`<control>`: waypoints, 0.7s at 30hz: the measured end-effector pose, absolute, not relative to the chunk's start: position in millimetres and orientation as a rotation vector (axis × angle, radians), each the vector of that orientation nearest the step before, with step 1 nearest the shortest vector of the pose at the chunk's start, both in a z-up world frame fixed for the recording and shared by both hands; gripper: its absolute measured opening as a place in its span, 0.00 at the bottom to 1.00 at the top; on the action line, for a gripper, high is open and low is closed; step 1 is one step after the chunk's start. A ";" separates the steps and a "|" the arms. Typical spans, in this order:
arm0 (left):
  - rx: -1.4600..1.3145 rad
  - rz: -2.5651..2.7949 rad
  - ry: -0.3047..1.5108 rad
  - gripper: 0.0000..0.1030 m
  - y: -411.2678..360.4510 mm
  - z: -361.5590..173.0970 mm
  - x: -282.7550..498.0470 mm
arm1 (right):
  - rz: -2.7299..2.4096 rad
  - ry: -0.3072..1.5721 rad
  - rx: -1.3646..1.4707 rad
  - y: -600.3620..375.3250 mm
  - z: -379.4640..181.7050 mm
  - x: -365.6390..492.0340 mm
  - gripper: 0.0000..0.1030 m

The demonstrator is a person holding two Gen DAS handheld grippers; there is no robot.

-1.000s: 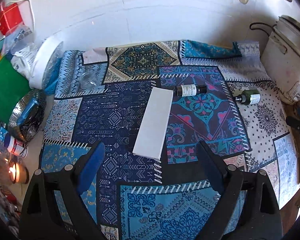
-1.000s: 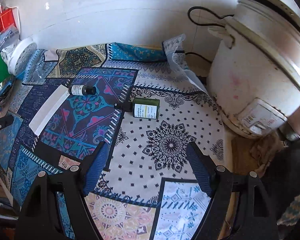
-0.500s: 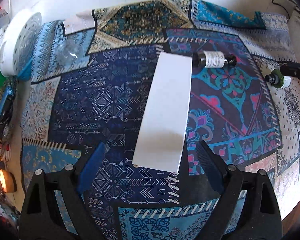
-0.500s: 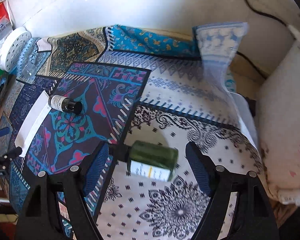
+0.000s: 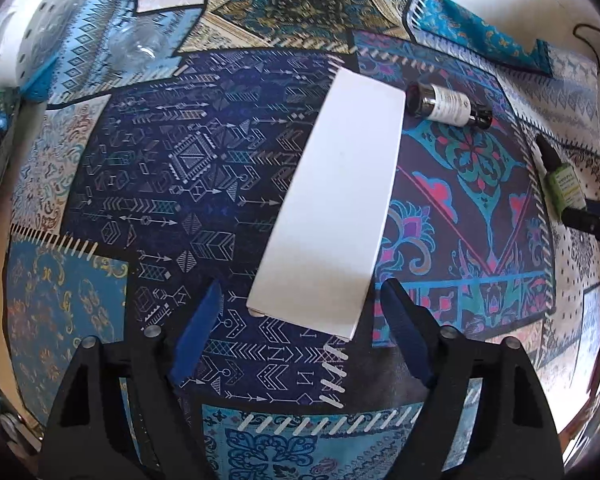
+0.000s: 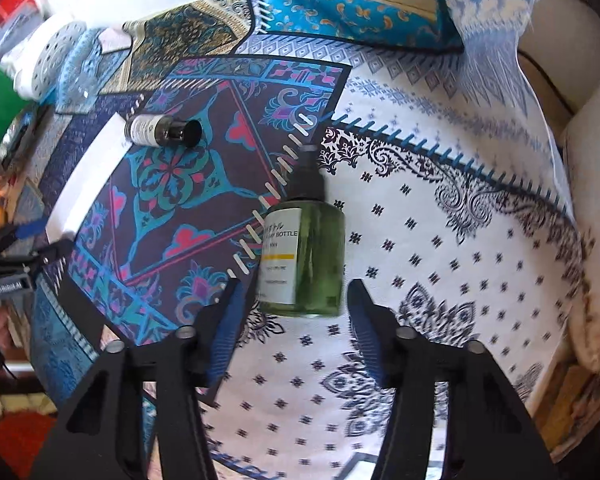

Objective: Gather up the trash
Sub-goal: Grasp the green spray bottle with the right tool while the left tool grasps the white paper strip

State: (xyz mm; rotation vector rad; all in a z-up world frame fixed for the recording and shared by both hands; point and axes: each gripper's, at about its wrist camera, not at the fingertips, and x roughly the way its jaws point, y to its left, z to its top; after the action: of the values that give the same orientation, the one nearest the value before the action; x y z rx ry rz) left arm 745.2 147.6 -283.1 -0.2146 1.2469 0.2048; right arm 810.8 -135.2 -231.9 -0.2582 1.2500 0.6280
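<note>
the right gripper [image 6: 292, 308] is wide open and empty, its tips flanking the base of the green bottle [image 6: 304, 256] lying on the counter [image 6: 460, 280]. slide further forward before closing on the round body. the left gripper [image 5: 300, 320] is open and empty at the white box [image 5: 336, 200].

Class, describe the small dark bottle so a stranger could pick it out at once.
Start at the long white box on the patterned cloth. At its far corner lies the small dark bottle, on its side. Unlike the bigger green bottle nearby, it is brown-black with a white label.
</note>
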 end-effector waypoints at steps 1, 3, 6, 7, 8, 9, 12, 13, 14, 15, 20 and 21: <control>-0.214 0.208 1.244 0.77 146.8 -283.3 744.5 | 0.616 1.245 -0.240 -133.4 -232.5 811.3 0.45; -0.200 0.212 1.236 0.73 143.9 -283.7 742.9 | 0.585 1.229 -0.206 -134.8 -233.5 811.1 0.45; -0.170 0.216 1.222 0.67 140.1 -284.6 738.7 | 0.523 1.210 -0.177 -132.0 -236.6 810.0 0.45; -0.157 0.221 1.215 0.65 138.4 -284.9 737.1 | 0.500 1.201 -0.171 -131.3 -236.8 809.5 0.45; -0.155 0.219 1.206 0.60 137.2 -284.4 735.2 | 0.478 1.194 -0.162 -130.4 -237.5 809.2 0.44; -0.156 0.219 1.200 0.53 137.1 -283.4 733.9 | 0.462 1.192 -0.154 -128.8 -238.4 809.8 0.40; -0.190 0.212 1.180 0.53 139.1 -277.6 729.5 | 0.428 1.177 -0.131 -124.4 -239.1 810.2 0.39; -0.191 0.214 1.165 0.53 138.3 -273.5 727.5 | 0.418 1.173 -0.128 -124.8 -237.7 807.6 0.39; -0.188 0.213 1.156 0.53 136.2 -269.1 725.4 | 0.420 1.171 -0.121 -125.0 -236.3 805.1 0.39; -0.185 0.213 1.145 0.52 133.9 -263.5 723.7 | 0.423 1.167 -0.108 -126.5 -234.2 801.9 0.38; -0.168 0.204 1.080 0.52 120.2 -232.2 715.7 | 0.438 1.130 -0.068 -141.2 -216.5 776.1 0.37; -0.156 0.203 1.062 0.52 115.5 -224.9 713.4 | 0.440 1.122 -0.062 -145.5 -212.9 769.4 0.37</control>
State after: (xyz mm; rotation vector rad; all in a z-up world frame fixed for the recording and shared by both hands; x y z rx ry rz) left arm 713.4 115.5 -224.9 -0.1562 1.0618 0.2031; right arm 769.4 -145.5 -212.9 -0.0622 1.1220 0.4397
